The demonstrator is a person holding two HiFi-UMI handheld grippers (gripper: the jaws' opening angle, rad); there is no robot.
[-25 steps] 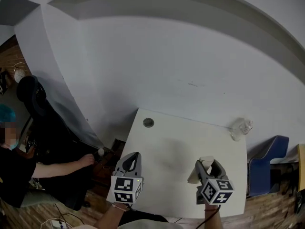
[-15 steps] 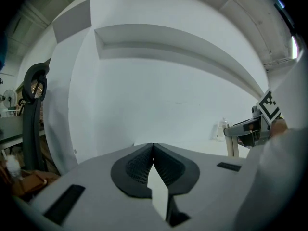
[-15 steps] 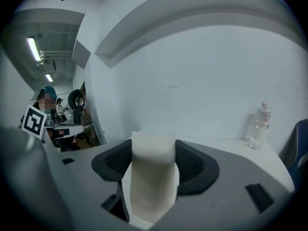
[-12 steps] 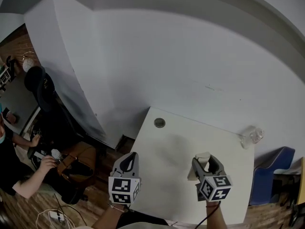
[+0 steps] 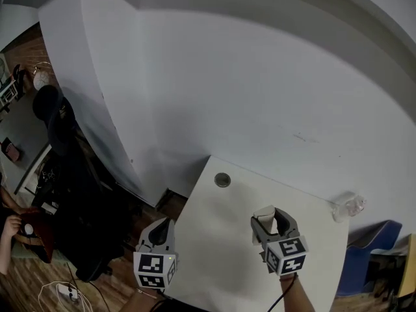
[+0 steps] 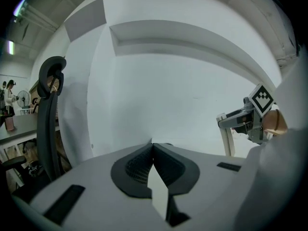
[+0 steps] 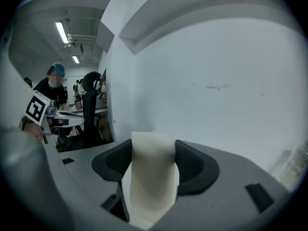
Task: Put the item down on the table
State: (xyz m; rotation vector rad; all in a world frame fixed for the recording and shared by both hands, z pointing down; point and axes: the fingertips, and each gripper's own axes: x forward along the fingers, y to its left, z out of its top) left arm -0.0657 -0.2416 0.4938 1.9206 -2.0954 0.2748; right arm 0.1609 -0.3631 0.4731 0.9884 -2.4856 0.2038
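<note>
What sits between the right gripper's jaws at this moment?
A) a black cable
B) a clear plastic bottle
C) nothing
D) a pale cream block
D: in the right gripper view, the right gripper has both jaws pressed against a pale cream block.

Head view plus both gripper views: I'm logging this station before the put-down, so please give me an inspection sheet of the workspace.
Surface: white table, mostly bare.
Job's things: pale cream flat strip, clamped in the right gripper, not yet set down.
Clutter: small round grey disc near the table's far-left corner; crumpled clear plastic item at its far-right edge.
Grippers: right gripper shut on the strip; left gripper shut, empty.
Cables: white cable on the floor at left; dark cable trailing from the right gripper.
Surroundings: white wall behind; black office chair left; blue chair right; a person's hand at the left edge.
</note>
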